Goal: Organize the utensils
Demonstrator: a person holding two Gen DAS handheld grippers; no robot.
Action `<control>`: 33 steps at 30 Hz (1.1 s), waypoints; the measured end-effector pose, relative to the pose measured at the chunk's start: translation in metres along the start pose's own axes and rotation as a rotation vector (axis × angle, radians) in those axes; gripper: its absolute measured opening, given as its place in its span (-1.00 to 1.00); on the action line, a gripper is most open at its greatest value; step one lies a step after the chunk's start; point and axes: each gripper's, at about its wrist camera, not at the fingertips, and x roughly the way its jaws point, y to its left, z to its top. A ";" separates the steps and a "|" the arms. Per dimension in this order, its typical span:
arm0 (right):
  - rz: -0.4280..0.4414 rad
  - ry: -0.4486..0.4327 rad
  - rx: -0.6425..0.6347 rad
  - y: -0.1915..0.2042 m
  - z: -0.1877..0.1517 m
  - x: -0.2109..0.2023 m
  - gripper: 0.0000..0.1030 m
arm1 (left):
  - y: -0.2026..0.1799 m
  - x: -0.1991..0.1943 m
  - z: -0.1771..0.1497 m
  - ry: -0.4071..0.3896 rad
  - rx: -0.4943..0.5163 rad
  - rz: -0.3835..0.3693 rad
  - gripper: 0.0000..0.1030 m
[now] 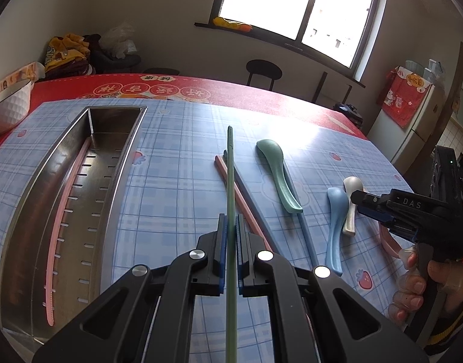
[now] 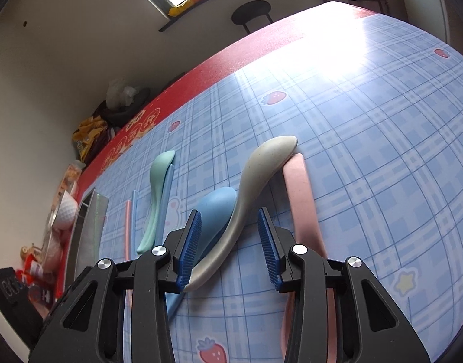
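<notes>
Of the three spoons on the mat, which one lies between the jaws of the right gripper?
The off-white spoon: its handle end lies between the right gripper jaws. The blue spoon sits just left; the green spoon lies farther left.

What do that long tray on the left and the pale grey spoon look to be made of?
The long tray looks like stainless steel: silvery, mirror-like walls and punched slots in its floor. The pale grey spoon seems to be matte plastic or a wheat-straw blend, going by its smooth moulded shape, soft sheen and fine dark specks; ceramic can't be ruled out.
</notes>
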 end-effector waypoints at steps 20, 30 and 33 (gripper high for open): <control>-0.185 0.026 -0.234 0.039 0.004 0.027 -0.76 | -0.002 -0.004 -0.001 -0.010 0.004 0.005 -0.89; -0.032 -0.134 -0.113 0.029 -0.008 -0.015 -0.87 | 0.000 -0.008 -0.002 -0.025 -0.007 -0.020 -0.89; 0.097 -0.193 -0.144 0.059 -0.013 -0.027 -0.87 | 0.000 -0.010 -0.001 -0.035 -0.016 -0.023 -0.89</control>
